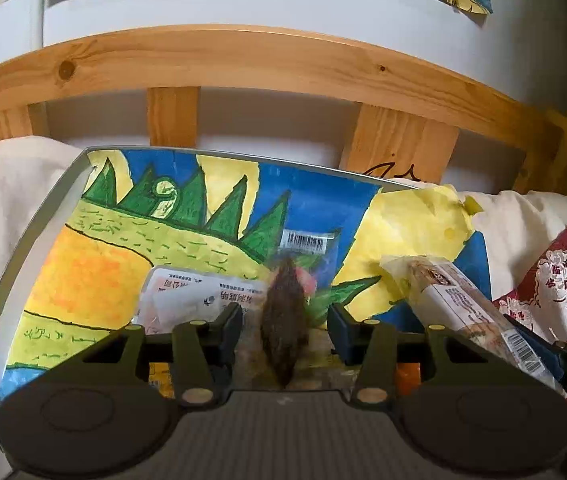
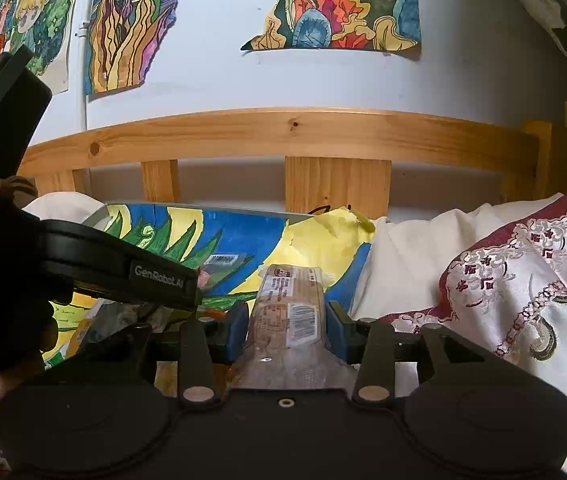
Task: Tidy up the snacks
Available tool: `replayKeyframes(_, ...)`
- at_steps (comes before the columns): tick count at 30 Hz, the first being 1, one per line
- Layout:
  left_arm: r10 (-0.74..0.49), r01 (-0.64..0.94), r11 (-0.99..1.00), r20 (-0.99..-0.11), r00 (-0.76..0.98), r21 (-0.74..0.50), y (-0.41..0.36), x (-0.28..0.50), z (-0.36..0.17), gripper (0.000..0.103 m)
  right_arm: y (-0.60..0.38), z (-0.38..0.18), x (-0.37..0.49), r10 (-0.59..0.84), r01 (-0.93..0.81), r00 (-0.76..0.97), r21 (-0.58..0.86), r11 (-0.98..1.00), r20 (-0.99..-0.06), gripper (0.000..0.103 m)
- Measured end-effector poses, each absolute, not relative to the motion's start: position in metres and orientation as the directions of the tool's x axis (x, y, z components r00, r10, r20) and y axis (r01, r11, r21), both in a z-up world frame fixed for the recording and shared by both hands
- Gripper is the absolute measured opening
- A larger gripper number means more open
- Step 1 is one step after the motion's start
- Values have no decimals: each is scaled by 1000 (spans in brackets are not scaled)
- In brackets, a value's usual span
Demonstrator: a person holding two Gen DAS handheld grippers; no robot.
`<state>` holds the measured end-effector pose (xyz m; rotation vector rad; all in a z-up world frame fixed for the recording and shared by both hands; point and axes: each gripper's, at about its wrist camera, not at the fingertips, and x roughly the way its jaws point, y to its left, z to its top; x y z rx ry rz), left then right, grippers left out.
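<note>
Snack sorting on a bed, seen from both hands. Left tool (image 1: 285, 320) poised low over the near end of a metal-rimmed tray (image 1: 39, 216) lined with a painted paper sheet (image 1: 95, 264), jaws partly apart around a clear-wrapped dark snack (image 1: 283, 300) standing on edge between the pads. Bare gaps visible either side of the dark filling; impossible to tell whether the pads press on the transparent wrapper. Lying flat in the tray just left of it, a white packet (image 1: 195, 292) with printed text.

Right tool (image 2: 287, 320) clamped on a long wrapped bar (image 2: 287, 300), both blue pads against its sides, barcode label facing up. Long axis of the bar in line with the tool's fingers, far end reaching forward over the tray's right-hand corner, toward the wooden headboard (image 2: 283, 136). Embroidered bedding (image 2: 523, 280) off to the right.

Likely next: setting the bar down in the tray. Open space ahead and to the left of the right tool, the left tool close alongside, so little room between the two. Right hand plainly the nearer for that placement.
</note>
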<state>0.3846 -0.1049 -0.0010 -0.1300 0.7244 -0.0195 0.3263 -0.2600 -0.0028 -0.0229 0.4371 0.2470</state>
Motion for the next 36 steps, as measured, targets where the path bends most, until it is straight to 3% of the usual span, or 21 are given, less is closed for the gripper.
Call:
replayKeyframes(6, -70, -17, 992, -642, 763, -128, -104, 379, 7, 62, -261, 0, 323, 240, -248, 883, 34, 968, -404, 57)
replayKeyframes(11, -73, -28, 987, -603, 794, -157, -97, 365, 23, 80, -260, 5, 316, 236, -242, 893, 33, 970, -383, 67)
replayKeyframes(16, -56, -55, 982, -554, 831, -182, -81, 344, 44, 90, -260, 18, 303, 236, -238, 909, 36, 971, -343, 85)
replayKeyframes(20, -44, -61, 982, -525, 850, -181, -67, 323, 60, 97, -257, 32, 287, 235, -240, 921, 20, 970, -310, 91)
replayKeyframes(28, 4, -93, 982, -475, 880, -163, -50, 268, 82, 102, -253, 62, 241, 230, -233, 943, 15, 972, -241, 102)
replayKeyframes(36, 71, -140, 982, -431, 900, -131, -29, 203, 89, 102, -247, 74, 192, 201, -199, 957, 33, 979, -210, 102)
